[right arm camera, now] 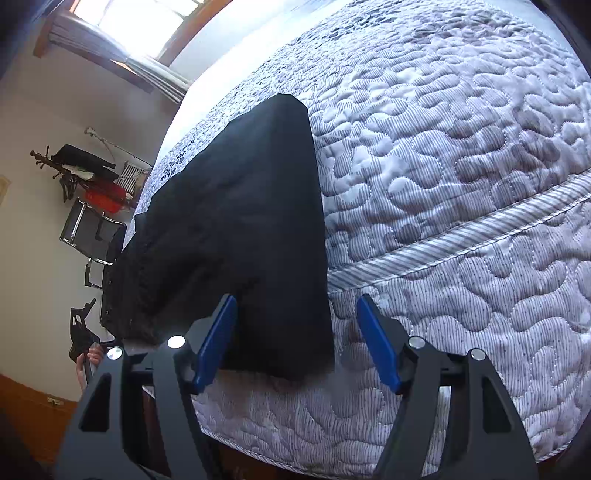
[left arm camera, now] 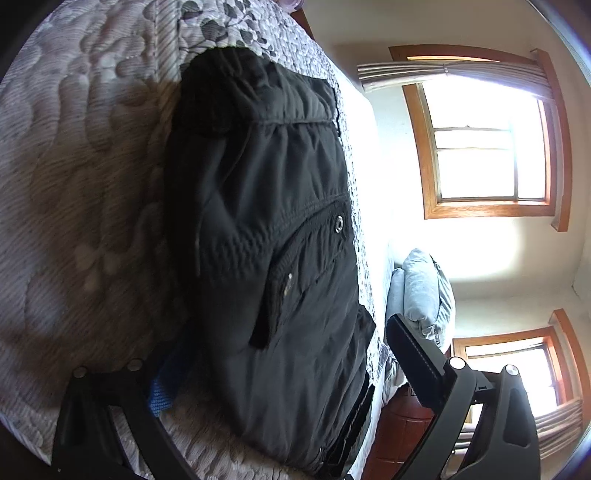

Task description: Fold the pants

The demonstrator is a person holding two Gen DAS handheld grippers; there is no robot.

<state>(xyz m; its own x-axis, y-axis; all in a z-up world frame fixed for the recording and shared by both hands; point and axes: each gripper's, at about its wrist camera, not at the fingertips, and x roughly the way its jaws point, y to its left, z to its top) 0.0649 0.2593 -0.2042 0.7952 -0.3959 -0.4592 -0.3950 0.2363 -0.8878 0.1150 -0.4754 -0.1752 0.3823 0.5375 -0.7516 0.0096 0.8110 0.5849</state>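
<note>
Quilted bedspread (right arm camera: 461, 166), wood-framed window (left arm camera: 484, 147), coat rack (right arm camera: 74, 173), chair (right arm camera: 96, 236)

bed (right arm camera: 461, 155) quilted grey | windows (left arm camera: 480, 162) wood-framed, bright | walls (left arm camera: 369, 22) cream

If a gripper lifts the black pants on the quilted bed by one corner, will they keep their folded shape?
Probably not. The black fabric pants show soft wrinkles and gathers, so they likely droop and unfold. They seem thin and light. On the textured grey quilted bedspread, a push would more likely bunch them than slide them.

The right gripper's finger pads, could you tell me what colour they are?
Blue pads, seen best in the right wrist view.
</note>
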